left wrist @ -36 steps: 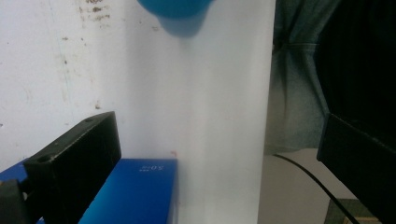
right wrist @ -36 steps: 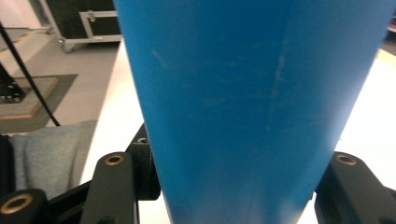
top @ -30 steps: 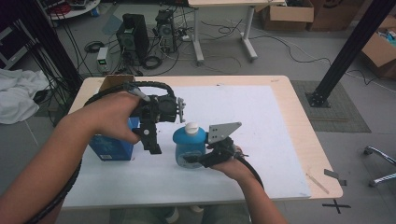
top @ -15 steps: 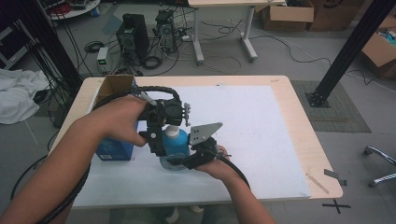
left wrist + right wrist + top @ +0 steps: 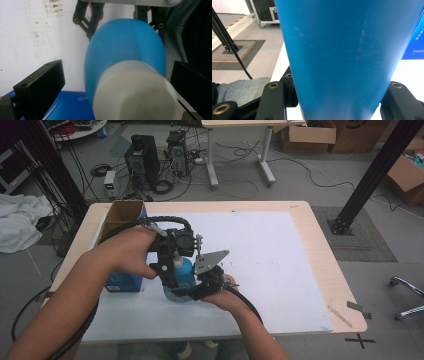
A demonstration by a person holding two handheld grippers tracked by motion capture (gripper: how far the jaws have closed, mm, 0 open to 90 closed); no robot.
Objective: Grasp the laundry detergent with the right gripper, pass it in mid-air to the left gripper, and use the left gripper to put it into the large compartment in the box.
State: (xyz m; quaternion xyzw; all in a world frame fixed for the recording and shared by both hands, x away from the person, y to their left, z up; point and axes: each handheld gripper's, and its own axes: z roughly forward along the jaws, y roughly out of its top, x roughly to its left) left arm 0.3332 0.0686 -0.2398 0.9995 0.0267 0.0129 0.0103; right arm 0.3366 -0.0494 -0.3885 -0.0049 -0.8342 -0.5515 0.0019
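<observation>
The right gripper clamps the blue bottle upright by its body above the table, while the left gripper, spread, apparently straddles its white cap from above.

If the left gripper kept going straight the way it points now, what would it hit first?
Most likely the white cap of the blue plastic bottle, which sits between the left gripper's open jaws, close ahead; exact depth is unclear.
</observation>
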